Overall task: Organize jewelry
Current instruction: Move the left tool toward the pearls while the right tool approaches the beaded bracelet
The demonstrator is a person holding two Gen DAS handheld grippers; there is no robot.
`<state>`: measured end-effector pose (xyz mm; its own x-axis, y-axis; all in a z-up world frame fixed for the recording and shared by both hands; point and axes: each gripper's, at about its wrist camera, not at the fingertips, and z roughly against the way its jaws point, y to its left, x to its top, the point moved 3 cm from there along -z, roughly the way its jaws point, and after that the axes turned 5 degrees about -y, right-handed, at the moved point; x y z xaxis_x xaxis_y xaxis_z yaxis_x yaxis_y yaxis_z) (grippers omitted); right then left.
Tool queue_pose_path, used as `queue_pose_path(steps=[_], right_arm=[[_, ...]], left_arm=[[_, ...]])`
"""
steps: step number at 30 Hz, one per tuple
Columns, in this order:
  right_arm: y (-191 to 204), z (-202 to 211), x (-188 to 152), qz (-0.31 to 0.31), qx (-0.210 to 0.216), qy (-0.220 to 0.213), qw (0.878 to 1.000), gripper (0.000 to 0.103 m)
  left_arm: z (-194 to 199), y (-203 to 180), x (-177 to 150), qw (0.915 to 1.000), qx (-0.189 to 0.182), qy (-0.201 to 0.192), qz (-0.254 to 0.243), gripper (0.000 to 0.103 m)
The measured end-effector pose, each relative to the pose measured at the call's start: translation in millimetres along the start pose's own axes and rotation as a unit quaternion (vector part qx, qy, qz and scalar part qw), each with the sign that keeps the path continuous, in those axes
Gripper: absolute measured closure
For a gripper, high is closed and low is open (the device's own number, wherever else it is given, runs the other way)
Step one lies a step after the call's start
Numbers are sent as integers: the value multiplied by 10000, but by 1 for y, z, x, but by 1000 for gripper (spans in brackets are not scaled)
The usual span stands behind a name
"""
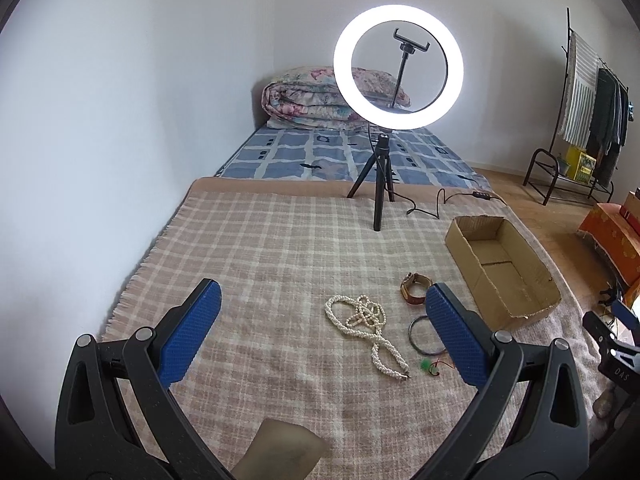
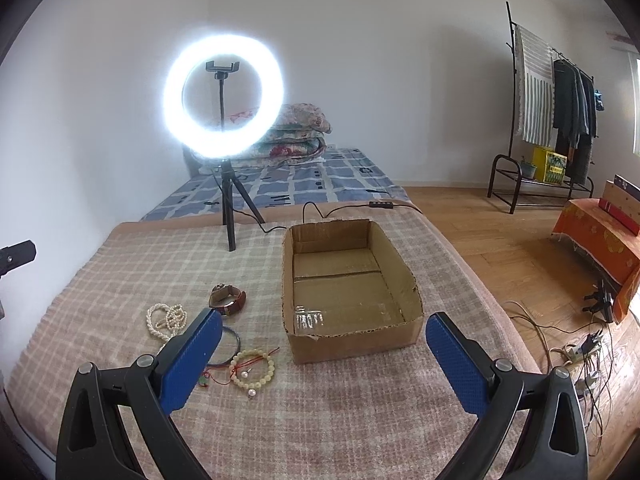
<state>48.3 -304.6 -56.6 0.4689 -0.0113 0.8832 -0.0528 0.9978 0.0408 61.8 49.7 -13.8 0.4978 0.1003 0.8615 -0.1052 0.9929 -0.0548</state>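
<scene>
1. Only the right wrist view showed the cream bead bracelet [image 2: 253,367] with its red cord, just left of the empty cardboard box [image 2: 352,344].
2. The pearl necklace [image 1: 366,322] lay tangled on the checked blanket [image 1: 260,248], beside the brown watch [image 1: 414,288].
3. Left gripper [image 1: 320,332] and right gripper [image 2: 324,356] were both spread wide, holding nothing.

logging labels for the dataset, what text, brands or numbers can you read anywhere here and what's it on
"DAS": white letters on the black body of the right gripper, at the right edge of the left wrist view.
Yellow box on the clothes rack shelf: printed pattern, too small to read.
Watch face: too small to read.
Cardboard box: no readable print, only shiny tape glare.
</scene>
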Motion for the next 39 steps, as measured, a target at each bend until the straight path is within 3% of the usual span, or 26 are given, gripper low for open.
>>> queue_pose_path(steps=[7, 13, 16, 21, 24, 29, 33, 39], right_arm=[[10, -13, -12, 66, 339, 39, 9994, 0], [11, -41, -26, -79, 430, 648, 9969, 1], [5, -56, -34, -273, 474, 1018, 9933, 8], [-5, -71, -45, -628, 546, 1370, 9871, 13], [-3, -76, -50, -673, 608, 1514, 9843, 20], [1, -85, -57, -705, 730, 1741, 9795, 29], [-1, -92, -62, -808, 752, 1882, 9759, 36], [-5, -104, -69, -1075, 804, 2085, 9688, 46]], left_arm=[[-31, 18, 19, 9996, -72, 258, 114, 0], [-48, 26, 14, 9997, -108, 121, 172, 0], [-60, 34, 8, 9992, -180, 224, 270, 1], [-77, 41, 1, 9976, -305, 496, 376, 12], [-88, 46, -3, 9958, -352, 668, 514, 20], [-106, 58, -13, 9887, -542, 1038, 934, 33], [-121, 57, -24, 9837, -666, 1339, 1001, 40], [-147, 44, -59, 9593, -1097, 2193, 1401, 48]])
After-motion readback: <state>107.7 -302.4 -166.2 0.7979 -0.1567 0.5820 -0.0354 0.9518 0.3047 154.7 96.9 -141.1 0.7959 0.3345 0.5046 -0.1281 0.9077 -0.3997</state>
